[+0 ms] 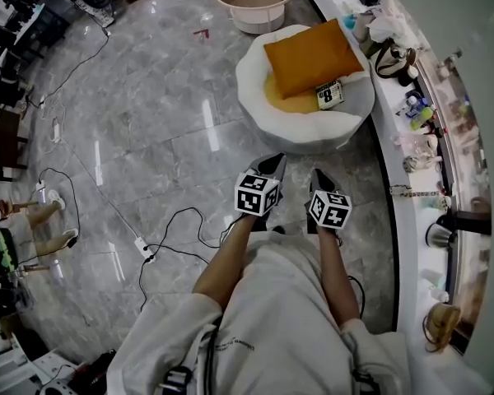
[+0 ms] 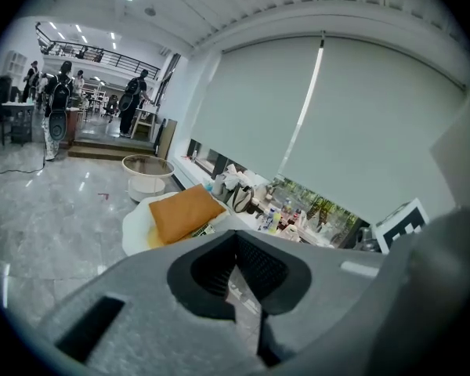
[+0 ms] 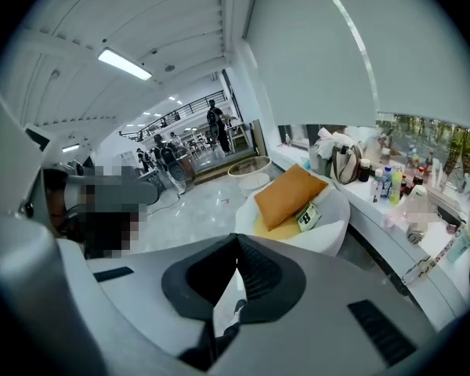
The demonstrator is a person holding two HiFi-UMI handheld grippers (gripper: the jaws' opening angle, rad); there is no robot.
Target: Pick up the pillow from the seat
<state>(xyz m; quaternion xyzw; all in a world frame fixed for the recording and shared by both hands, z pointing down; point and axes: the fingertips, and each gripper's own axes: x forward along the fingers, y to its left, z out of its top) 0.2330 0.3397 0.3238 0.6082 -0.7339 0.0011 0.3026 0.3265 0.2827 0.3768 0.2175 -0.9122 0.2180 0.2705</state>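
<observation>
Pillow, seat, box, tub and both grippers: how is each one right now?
Pillow: lying tilted on the seat, untouched.
Seat: holding the pillow and box.
Box: lying at the pillow's edge.
Tub: upright on the floor behind the seat.
Left gripper: shut, empty, short of the seat.
Right gripper: shut, empty, short of the seat.

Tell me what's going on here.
A person holds a pair of tongs in each hand, both pointed toward a round white seat. The left tongs and the right tongs are shut and empty, and both are short of the seat. The orange pillow lies on the seat untouched, with a small marker card beside it.
</observation>
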